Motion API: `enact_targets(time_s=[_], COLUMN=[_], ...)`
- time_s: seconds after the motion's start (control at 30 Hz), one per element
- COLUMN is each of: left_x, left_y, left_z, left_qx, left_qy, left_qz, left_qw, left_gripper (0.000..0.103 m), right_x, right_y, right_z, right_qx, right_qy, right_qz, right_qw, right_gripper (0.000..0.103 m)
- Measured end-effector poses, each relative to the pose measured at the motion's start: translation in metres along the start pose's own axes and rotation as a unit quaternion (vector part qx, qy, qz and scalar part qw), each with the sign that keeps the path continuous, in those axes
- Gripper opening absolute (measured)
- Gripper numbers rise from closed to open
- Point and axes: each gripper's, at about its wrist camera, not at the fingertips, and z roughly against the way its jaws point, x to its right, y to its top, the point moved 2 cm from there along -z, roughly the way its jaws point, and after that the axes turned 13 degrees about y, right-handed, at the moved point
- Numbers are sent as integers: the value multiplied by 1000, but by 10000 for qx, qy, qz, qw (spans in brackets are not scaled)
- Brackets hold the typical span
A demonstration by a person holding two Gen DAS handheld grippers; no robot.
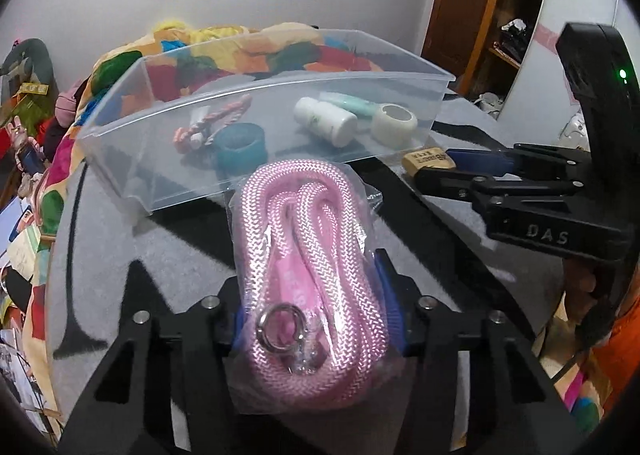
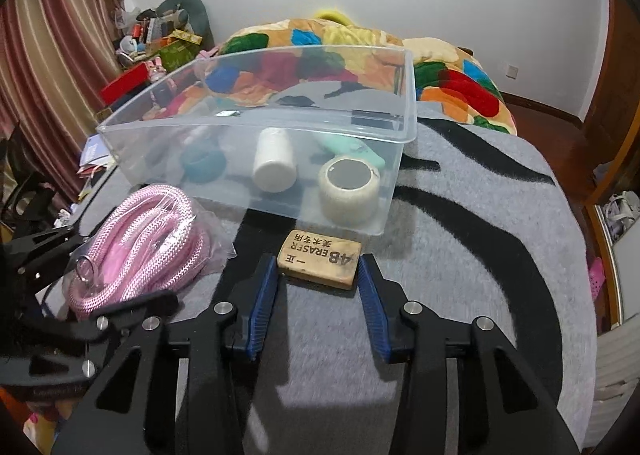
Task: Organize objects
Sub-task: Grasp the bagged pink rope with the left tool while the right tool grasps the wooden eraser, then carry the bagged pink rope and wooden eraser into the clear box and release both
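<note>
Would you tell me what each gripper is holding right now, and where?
The left gripper clamps the bagged pink rope at its ring end; the right gripper straddles the eraser, not gripping.

L gripper point(image 1: 316, 295) clamped, R gripper point(image 2: 318, 283) open.

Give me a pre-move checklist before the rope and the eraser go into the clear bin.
1. Left tongs around the bagged pink rope: ok, blue pads sit on both sides of the bag.
2. Firm grip on the rope: cannot tell, the bag hides the contact.
3. Right tongs lined up on the eraser: ok, a pad at each end, jaws open.
4. Eraser lifted: not ok, it lies on the grey blanket.
5. Clear bin open on top: ok, no lid.
6. Free space in the bin: ok, though the white bottle and the tape roll fill its right side.
</note>
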Motion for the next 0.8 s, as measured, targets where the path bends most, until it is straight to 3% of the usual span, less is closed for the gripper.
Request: enact_targets(time_s=[0.1, 0.37, 0.63, 0.8], left_x=[-7, -25, -49, -65], left_y=[-3, 3, 44, 76], left_z=[11, 54, 73, 64], left_qx=[103, 602, 1031, 1073], left_qy=[25, 70, 59, 23], left_qz=[62, 205, 582, 834], left_qw=[9999, 9980, 9929, 9907], left_gripper=[43, 37, 37, 37], right_x=[-6, -23, -42, -45], right_y=[-3, 10, 41, 67], right_z=[9, 38, 57, 48], right_qx=[105, 513, 944, 1060], right_qy=[56, 284, 315, 301], right_qz=[38, 156, 388, 412], right_qw=[9999, 9982, 9943, 9931], right_gripper=[38, 38, 38, 38])
